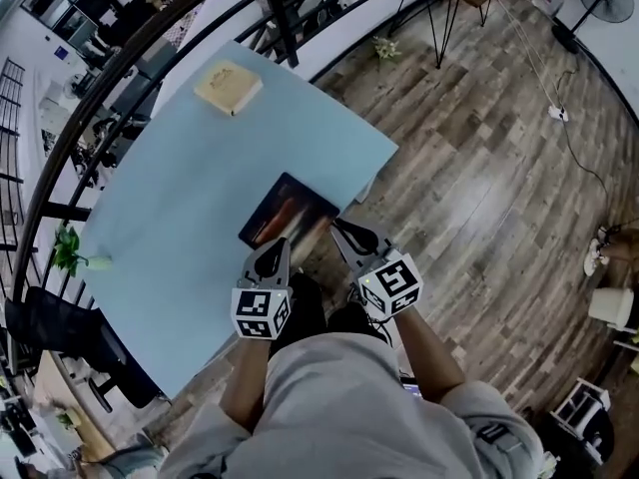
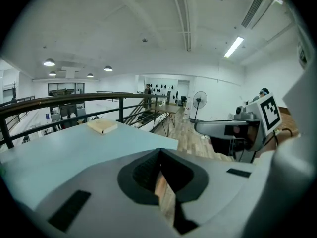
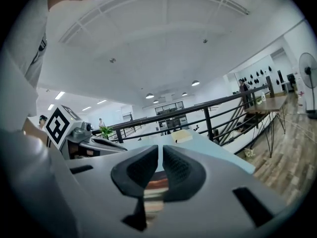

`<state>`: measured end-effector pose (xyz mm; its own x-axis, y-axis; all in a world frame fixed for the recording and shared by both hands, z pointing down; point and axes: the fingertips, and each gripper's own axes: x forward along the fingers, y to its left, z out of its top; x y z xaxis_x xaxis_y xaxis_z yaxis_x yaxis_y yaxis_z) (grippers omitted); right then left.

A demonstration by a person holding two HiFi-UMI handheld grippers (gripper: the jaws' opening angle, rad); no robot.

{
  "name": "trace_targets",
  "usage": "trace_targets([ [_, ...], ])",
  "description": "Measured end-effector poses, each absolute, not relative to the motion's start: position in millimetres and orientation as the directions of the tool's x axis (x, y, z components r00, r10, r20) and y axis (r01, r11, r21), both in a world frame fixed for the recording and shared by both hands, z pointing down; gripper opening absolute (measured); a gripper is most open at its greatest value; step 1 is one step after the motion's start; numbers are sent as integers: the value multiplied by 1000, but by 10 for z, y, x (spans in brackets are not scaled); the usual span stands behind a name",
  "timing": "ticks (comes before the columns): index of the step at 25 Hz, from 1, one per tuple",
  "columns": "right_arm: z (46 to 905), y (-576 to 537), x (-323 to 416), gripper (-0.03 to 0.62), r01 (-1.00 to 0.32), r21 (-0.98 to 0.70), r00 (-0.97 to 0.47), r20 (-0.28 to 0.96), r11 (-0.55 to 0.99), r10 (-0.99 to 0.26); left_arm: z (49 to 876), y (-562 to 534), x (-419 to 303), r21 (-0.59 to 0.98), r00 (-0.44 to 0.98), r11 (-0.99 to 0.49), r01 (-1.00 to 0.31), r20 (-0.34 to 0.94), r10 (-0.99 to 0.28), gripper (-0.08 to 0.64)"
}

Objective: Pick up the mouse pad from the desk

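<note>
A dark mouse pad [image 1: 288, 210] with a red-orange picture lies flat on the light blue desk [image 1: 180, 228], at the edge nearest me. Both grippers hover just short of that edge, apart from the pad. My left gripper [image 1: 284, 244] points at the pad's near corner, jaws together and empty. Just right of the pad's near end, my right gripper [image 1: 336, 228] is also shut on nothing. Between the right jaws [image 3: 161, 150] a reddish strip of the pad [image 3: 155, 183] shows. In the left gripper view, only wood floor shows below the left gripper [image 2: 159, 153].
A tan box [image 1: 228, 86] rests at the desk's far end, also seen as the tan box [image 2: 102, 126]. A black railing [image 1: 120, 63] runs along the desk's far side. A dark chair [image 1: 60, 337] stands at the left. Wood floor [image 1: 479, 178] lies to the right.
</note>
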<state>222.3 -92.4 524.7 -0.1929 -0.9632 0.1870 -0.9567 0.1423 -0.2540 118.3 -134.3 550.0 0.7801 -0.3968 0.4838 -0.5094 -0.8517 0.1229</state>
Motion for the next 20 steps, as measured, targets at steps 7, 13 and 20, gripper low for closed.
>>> trace_targets([
  [7, 5667, -944, 2181, 34, -942, -321, -181, 244, 97, -953, 5847, -1400, 1118, 95, 738, -858, -504, 565, -370, 11],
  [13, 6039, -913, 2067, 34, -920, -387, -185, 298, 59, -937, 6134, -1328, 1063, 88, 708, -884, -460, 637, -305, 11],
  [20, 6490, -843, 1943, 34, -925, -379, -184, 377, 30, -908, 6436, -1223, 1055, 98, 670, -900, -426, 702, -241, 11],
])
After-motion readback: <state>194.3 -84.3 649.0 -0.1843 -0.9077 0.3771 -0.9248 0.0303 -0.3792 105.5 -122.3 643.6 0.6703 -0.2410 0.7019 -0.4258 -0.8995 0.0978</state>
